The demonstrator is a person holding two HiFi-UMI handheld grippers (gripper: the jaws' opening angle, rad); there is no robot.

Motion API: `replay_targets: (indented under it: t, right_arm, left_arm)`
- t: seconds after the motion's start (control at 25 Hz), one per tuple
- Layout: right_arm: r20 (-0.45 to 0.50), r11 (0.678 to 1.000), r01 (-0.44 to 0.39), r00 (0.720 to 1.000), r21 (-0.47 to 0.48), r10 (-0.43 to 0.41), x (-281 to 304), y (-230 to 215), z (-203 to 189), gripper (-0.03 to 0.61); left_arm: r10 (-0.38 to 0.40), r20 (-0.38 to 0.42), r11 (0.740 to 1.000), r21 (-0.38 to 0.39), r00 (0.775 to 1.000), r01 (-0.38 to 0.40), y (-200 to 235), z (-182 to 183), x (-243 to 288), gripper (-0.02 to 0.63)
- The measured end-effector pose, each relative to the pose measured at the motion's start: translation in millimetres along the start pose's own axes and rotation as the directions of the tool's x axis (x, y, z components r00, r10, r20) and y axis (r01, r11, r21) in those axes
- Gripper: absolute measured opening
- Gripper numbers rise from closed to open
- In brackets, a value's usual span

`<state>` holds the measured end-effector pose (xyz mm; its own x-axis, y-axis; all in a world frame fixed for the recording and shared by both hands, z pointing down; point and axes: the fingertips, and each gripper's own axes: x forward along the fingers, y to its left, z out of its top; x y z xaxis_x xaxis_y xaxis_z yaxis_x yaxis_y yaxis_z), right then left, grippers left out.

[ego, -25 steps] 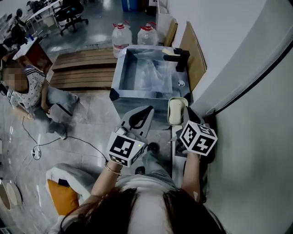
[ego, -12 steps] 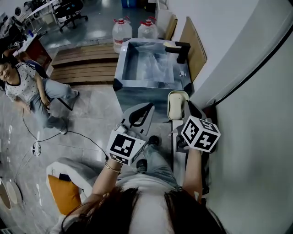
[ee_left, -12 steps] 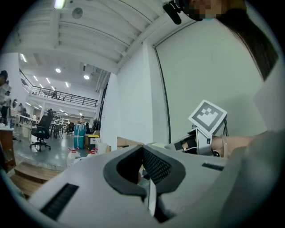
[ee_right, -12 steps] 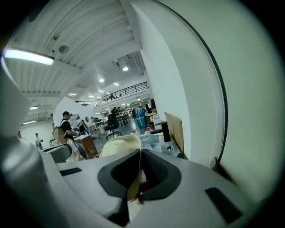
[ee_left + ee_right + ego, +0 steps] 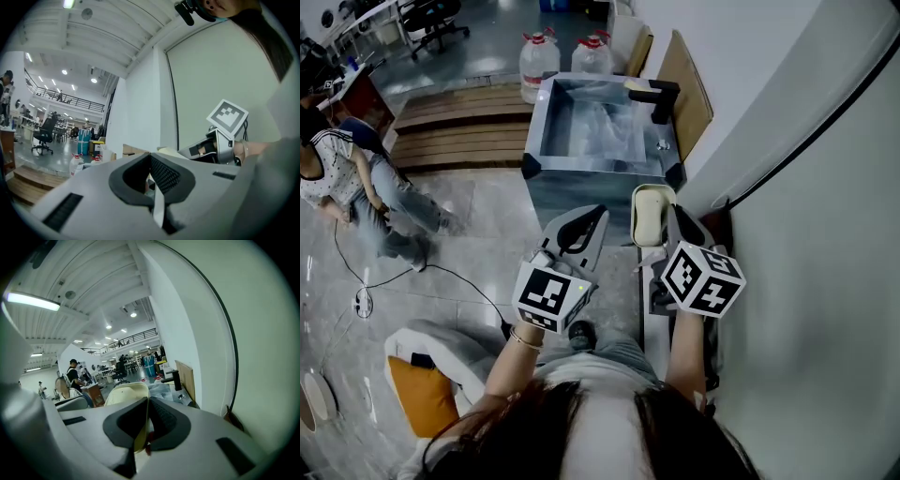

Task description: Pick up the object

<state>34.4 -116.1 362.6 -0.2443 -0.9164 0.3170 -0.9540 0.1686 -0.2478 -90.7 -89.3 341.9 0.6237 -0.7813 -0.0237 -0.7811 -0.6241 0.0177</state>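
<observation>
A cream oblong dish (image 5: 649, 214) hangs in the air just in front of the steel sink (image 5: 546, 167). My right gripper (image 5: 664, 228) is shut on its near edge. In the right gripper view the dish (image 5: 125, 396) stands up between the dark pads, and the gripper (image 5: 146, 414) pinches its rim. My left gripper (image 5: 586, 228) hovers to the left of the dish, shut, with nothing in it. In the left gripper view the gripper (image 5: 151, 169) has its pads together. The dish (image 5: 169, 151) and the right gripper's marker cube (image 5: 228, 118) show beyond them.
A black faucet (image 5: 655, 97) stands at the sink's right rim. Two water jugs (image 5: 536, 58) and a wooden platform (image 5: 459, 131) lie beyond the sink. A wall (image 5: 806, 234) runs close on the right. A person (image 5: 342, 173) is on the floor at left, next to a cable (image 5: 441, 281).
The whole view has slid a little, and both grippers stay near the sink with the dish still held. The person at left has shifted position.
</observation>
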Motion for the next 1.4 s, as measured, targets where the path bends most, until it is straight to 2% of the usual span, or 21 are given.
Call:
replay_targets:
  t: [0.52,1.4]
  right_arm:
    - [0.024,0.999,-0.036,0.999,-0.008,0.036,-30,-15,7,0.034]
    - [0.067,0.997,-0.075,0.995,0.01,0.074,-116,-49,4,0.034]
  left_arm:
    - [-0.002,-0.002,1.0,0.012,1.0,0.002,-39,7,9,0.009]
    - [0.028,-0.012,0.999,0.046,1.0,-0.027,-120,17,-14,0.009]
